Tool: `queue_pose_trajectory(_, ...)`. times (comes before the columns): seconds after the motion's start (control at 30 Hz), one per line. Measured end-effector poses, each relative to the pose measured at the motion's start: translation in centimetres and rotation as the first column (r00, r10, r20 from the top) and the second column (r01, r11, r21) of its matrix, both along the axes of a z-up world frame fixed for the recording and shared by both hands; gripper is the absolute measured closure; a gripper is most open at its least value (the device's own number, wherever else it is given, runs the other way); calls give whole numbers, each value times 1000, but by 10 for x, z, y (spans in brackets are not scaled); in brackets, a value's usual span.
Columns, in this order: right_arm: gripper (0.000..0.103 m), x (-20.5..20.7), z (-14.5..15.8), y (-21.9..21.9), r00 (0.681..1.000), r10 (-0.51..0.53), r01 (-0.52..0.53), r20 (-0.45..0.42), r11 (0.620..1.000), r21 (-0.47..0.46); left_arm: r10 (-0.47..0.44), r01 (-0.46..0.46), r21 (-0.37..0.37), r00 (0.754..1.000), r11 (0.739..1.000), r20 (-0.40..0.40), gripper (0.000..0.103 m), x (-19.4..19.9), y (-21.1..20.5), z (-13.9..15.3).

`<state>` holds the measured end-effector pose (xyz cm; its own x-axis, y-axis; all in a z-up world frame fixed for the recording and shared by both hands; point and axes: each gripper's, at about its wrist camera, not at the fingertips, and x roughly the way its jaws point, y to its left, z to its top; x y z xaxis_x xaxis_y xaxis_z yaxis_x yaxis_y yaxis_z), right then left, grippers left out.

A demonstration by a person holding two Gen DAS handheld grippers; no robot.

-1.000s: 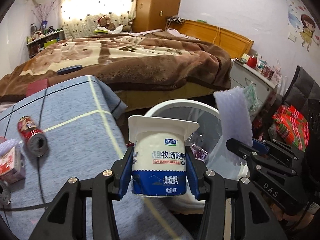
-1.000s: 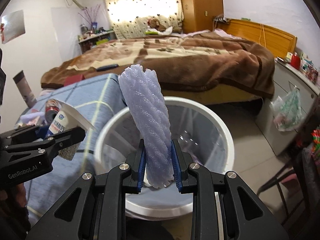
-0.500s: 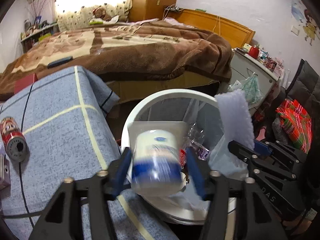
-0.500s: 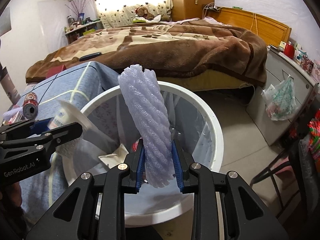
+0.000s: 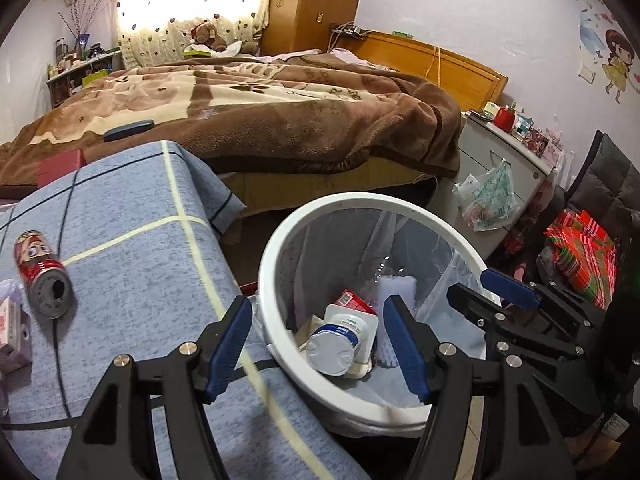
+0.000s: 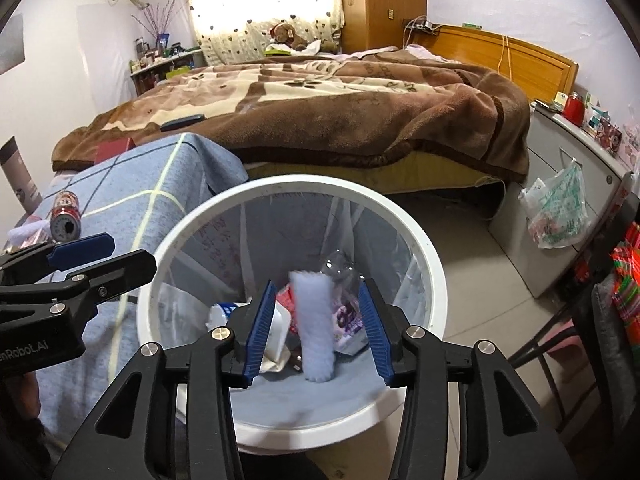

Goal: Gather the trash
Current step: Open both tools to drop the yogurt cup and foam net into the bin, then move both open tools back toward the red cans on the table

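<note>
My left gripper (image 5: 320, 344) fills the bottom of the left wrist view with its blue pads spread wide and nothing between them; its jaws have just been opening. Past them, in the lower centre, the yogurt cup (image 5: 338, 342) lies inside the white trash bin (image 5: 276, 344), tipped on its side, its round base turned toward the camera and its long axis running away into the bin.

My right gripper (image 6: 318, 326) sits low in the right wrist view, pads also wide apart and gripping nothing, having just been opening as well. The pale foam sleeve (image 6: 316, 328) shows in the gap between them, blurred and clear of both pads, inside the bin, its long axis nearly upright in the frame with the top leaning slightly left. Around it lie a clear plastic bottle (image 6: 340, 268) and red and purple wrappers.

The bin's rim forms a wide ring with a plastic liner inside. At left, the bin stands just beside the table under a blue checked cloth (image 5: 132, 280), whose edge drops off close to the rim. A red drink can (image 5: 42, 276) lies on its side at the left edge of the frame, open end toward me, beside a small carton (image 5: 10, 330).

Beyond, bare floor (image 6: 472, 272) opens to the right of the bin. Farther back stands a bed with a brown blanket (image 6: 320, 108).
</note>
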<state>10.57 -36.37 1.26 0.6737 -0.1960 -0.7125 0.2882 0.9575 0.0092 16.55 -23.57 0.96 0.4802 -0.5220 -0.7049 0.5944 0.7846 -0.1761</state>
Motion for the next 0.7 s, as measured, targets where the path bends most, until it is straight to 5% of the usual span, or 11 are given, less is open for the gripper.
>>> queue_pose_trajectory(0.7,57,2,21,47,993,82,-81,86,997,-7,147,-146,-35,988,989,49,33,-12,83,20)
